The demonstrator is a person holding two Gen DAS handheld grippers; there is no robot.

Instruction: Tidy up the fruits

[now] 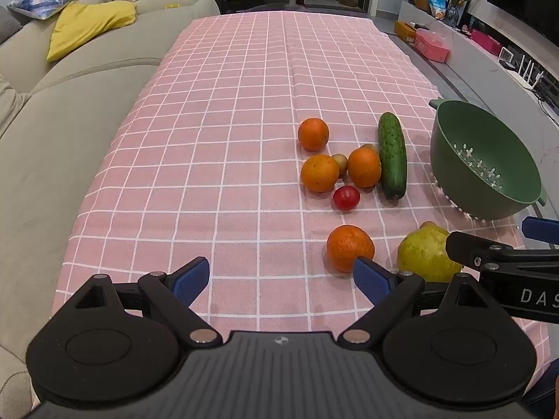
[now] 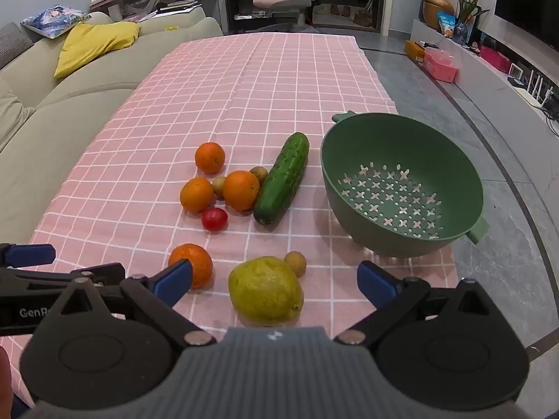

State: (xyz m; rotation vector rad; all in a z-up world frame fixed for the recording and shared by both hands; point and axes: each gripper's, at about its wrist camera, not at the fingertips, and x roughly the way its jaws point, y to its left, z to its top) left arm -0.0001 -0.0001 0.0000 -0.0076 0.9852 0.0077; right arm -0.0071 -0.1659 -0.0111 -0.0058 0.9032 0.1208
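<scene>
Nearest the right wrist camera, the right gripper hangs with its jaws spread as wide as they go and nothing between the pads, tilted down over the pear. Beside it, the left gripper is equally wide and empty above bare cloth on the worktop.

Taking the green colander as landmark: it sits empty at the cloth's right edge. The cucumber lies just to its left. The pear sits nearer the camera than the colander, with a small brown fruit touching its far side. Four oranges are left of the cucumber, the closest orange just left of the pear. A red tomato lies between that orange and the cluster.

No fruit is in the colander yet, so the pear looks like the likely first pick. To do it well, centre the jaws across its widest part, lower until the pads bracket it, and close gently so it does not roll against the small fruit.
</scene>
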